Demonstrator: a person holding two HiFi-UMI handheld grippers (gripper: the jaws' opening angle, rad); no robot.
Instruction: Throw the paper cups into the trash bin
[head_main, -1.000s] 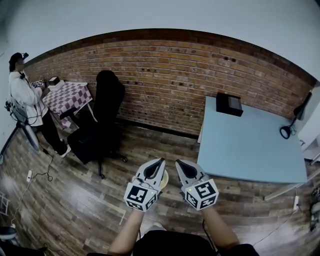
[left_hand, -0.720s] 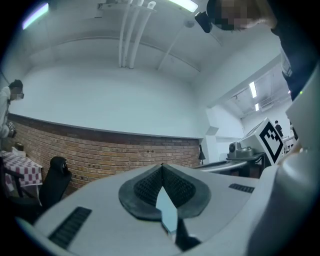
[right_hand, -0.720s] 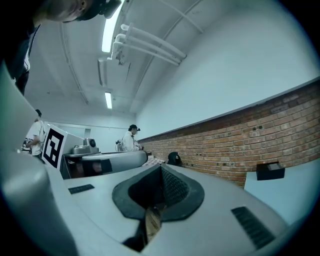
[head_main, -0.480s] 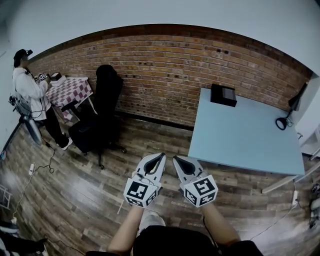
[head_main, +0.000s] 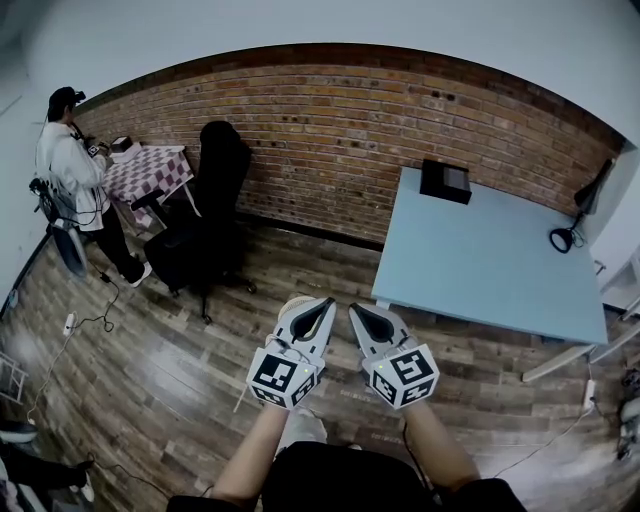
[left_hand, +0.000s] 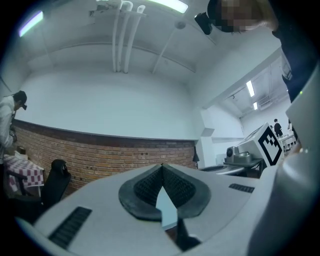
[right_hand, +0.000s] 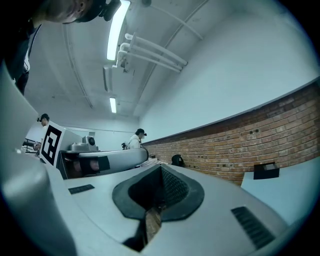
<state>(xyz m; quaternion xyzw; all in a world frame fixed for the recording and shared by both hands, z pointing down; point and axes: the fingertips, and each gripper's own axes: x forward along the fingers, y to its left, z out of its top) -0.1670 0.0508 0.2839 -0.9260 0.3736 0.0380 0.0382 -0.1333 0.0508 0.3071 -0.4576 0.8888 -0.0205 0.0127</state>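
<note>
- Well, the whole room has slid across the head view in the last second. The brick wall (head_main: 330, 130) and the wood floor (head_main: 150, 380) sit a little differently, so the person carrying the tools is walking, not working.
- The pale blue desk (head_main: 480, 260) has drawn nearer and now lies just ahead, to that person's right.
- The black office chair (head_main: 210, 220) and the other person (head_main: 75, 180) by the wall have shifted along the left side.
- The left tool (head_main: 322, 303) and the right tool (head_main: 358, 312) ride side by side in front of the body as before. Each has its jaws closed together with nothing gripped.
- A black box (head_main: 445, 180) stands at the desk's far edge.
- No paper cup or trash bin shows in any view, so I can't tell where the cups are. Empty tools on the move would suit going to fetch a cup, or coming away from the bin.
</note>
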